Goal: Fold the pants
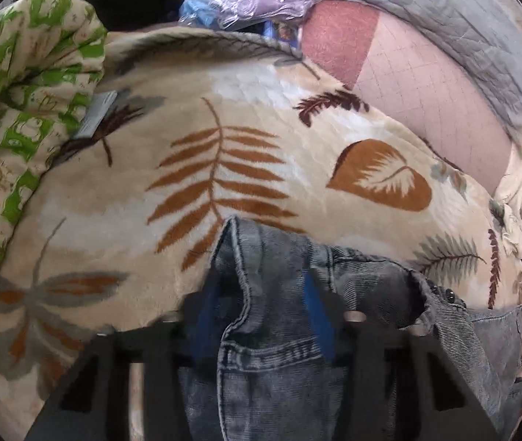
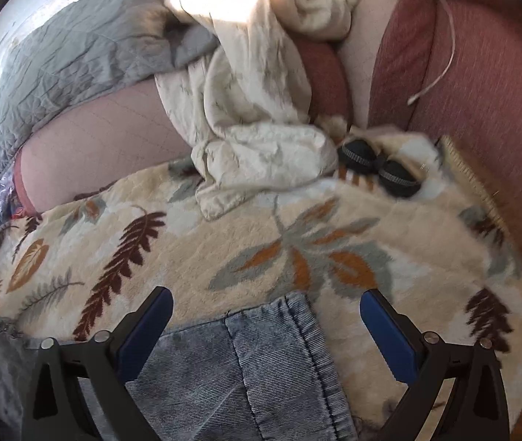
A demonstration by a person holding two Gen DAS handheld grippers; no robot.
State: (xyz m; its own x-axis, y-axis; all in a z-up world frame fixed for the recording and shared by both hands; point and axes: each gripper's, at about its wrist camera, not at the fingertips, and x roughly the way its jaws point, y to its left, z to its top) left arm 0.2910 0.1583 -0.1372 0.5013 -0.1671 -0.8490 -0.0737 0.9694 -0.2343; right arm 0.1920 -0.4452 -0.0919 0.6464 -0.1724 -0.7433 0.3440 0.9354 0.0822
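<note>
- Left wrist view: the left tongs (image 1: pixel 261 316) are pinching a raised fold of the grey denim pants (image 1: pixel 283 378) near the waistband, at about 6 o'clock, on the leaf-pattern blanket (image 1: pixel 224 169) of the bed. I think the pinch must take both layers before it lifts.
- Right wrist view: the right tongs (image 2: pixel 266 325) stand spread, the pants' corner (image 2: pixel 261 349) between them, untouched. They should go lower and close on the hem, to keep the edge straight.
</note>
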